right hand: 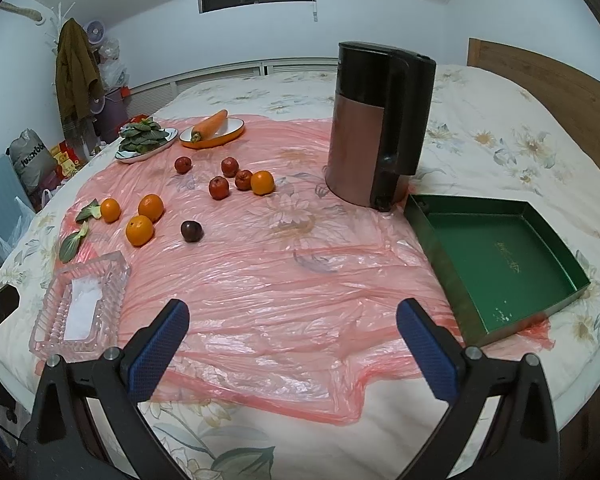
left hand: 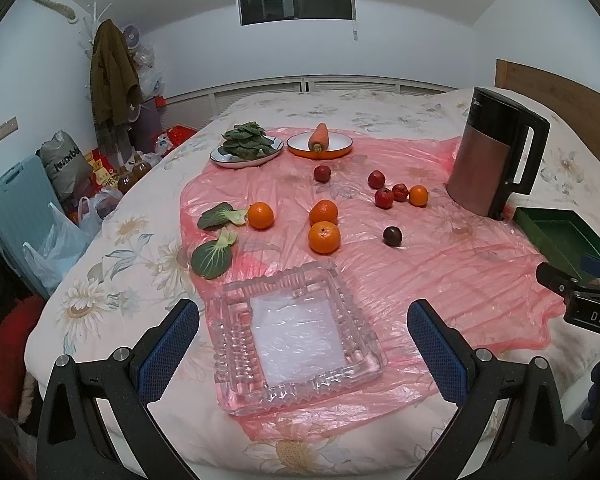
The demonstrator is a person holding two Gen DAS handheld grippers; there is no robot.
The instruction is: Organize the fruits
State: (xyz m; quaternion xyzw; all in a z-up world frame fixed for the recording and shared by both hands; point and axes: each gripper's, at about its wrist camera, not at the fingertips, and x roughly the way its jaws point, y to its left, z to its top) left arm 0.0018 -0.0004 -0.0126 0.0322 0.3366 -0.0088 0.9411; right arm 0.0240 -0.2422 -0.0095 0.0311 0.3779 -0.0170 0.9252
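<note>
both tools (left hand: pixel 303 334) (right hand: pixel 293 330) gape empty over pink plastic sheet (right hand: pixel 284 280) – floral bed (right hand: pixel 500 128), white-walled room.

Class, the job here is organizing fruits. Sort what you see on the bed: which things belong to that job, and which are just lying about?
Belongs to the job:
round orange mandarins
small red fruits
dark purple plum
clear square glass dish
shallow green box tray

Just lying about:
copper-and-black electric kettle
orange carrot
loose green leaves

Oranges (left hand: pixel 324 237) and red fruits (left hand: pixel 384 198) lie scattered on pink sheet (left hand: pixel 440 264).
</note>
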